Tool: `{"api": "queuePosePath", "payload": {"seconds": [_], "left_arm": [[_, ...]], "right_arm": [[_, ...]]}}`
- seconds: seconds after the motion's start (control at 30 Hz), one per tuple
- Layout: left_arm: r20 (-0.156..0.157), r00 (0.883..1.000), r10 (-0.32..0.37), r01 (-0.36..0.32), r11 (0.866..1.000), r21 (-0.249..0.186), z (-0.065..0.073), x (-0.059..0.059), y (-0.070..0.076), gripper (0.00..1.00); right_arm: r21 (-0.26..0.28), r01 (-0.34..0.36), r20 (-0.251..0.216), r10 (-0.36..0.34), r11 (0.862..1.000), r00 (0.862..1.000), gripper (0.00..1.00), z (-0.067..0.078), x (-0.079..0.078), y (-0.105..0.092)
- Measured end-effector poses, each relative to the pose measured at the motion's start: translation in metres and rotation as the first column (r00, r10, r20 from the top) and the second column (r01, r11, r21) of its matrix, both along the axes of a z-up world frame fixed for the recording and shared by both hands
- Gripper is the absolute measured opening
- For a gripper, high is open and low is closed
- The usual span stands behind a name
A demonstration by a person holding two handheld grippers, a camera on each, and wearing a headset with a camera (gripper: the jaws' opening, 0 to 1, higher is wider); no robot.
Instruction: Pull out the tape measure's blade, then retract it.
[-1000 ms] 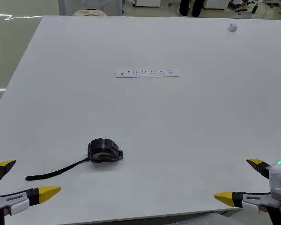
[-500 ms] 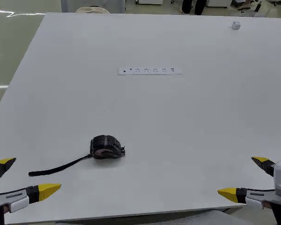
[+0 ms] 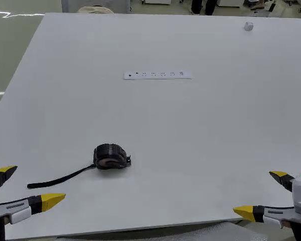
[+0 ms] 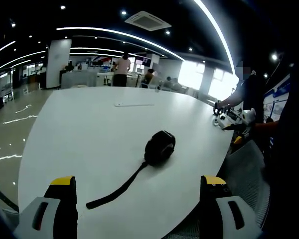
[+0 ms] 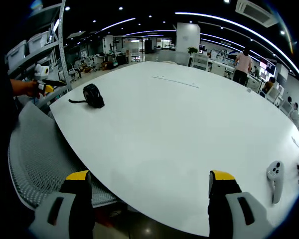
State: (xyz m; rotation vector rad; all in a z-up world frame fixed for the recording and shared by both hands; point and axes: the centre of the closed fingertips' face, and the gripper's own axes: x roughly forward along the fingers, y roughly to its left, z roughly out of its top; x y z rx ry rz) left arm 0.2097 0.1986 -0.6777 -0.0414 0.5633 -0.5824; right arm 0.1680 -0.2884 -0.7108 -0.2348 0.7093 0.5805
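Note:
A black tape measure (image 3: 110, 157) lies on the white table (image 3: 200, 125), its black wrist strap (image 3: 57, 179) trailing toward the near left. It also shows as the tape measure (image 4: 160, 146) ahead of the left jaws and as the tape measure (image 5: 93, 95) far off to the right gripper's left. My left gripper (image 3: 27, 187) hovers open at the near left table edge, a little short of the strap's end. My right gripper (image 3: 263, 193) stands open at the near right edge, far from the tape measure. Both hold nothing.
A white power strip (image 3: 157, 75) lies across the table's middle. A small grey object (image 3: 249, 26) sits at the far right. A white controller (image 5: 274, 176) rests near the right edge in the right gripper view. A mesh chair (image 5: 37, 149) stands beside the table's near edge.
The head camera has shifted slightly. Both grippers stay open at the near edge, and the tape measure has not moved.

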Motion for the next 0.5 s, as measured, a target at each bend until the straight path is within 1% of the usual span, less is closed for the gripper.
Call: {"api": "queuePosePath", "payload": {"seconds": [0.17, 0.5], "left_arm": [[0.002, 1.000, 0.011, -0.011, 1.000, -0.010, 0.0025, 0.0017, 0.0020, 1.00], [0.002, 1.000, 0.017, -0.017, 1.000, -0.001, 0.0039, 0.0032, 0.0071, 1.00]], "right_arm": [[0.002, -0.002, 0.004, 0.002, 1.000, 1.000, 1.00, -0.0020, 0.0016, -0.0016], [0.000, -0.010, 0.004, 0.010, 1.000, 1.000, 1.00, -0.0026, 0.0013, -0.0024]]}}
